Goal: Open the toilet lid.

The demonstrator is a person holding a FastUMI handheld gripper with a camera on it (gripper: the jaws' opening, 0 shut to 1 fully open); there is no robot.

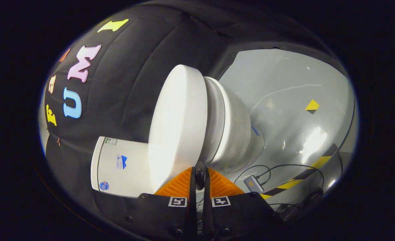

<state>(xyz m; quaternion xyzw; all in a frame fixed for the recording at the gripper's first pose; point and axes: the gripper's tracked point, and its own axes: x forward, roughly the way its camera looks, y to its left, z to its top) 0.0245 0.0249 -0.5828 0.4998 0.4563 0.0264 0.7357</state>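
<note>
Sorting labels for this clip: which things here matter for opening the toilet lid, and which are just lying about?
Job:
toilet lid, down on the bowl
toilet tank
tongs, tips nearly together, holding nothing

Lying about:
small box with cables
striped floor tape

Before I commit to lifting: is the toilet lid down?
Down: the toilet lid lies flat against the seat. The hand-held gripper, fingers nearly together, holds nothing.
</note>
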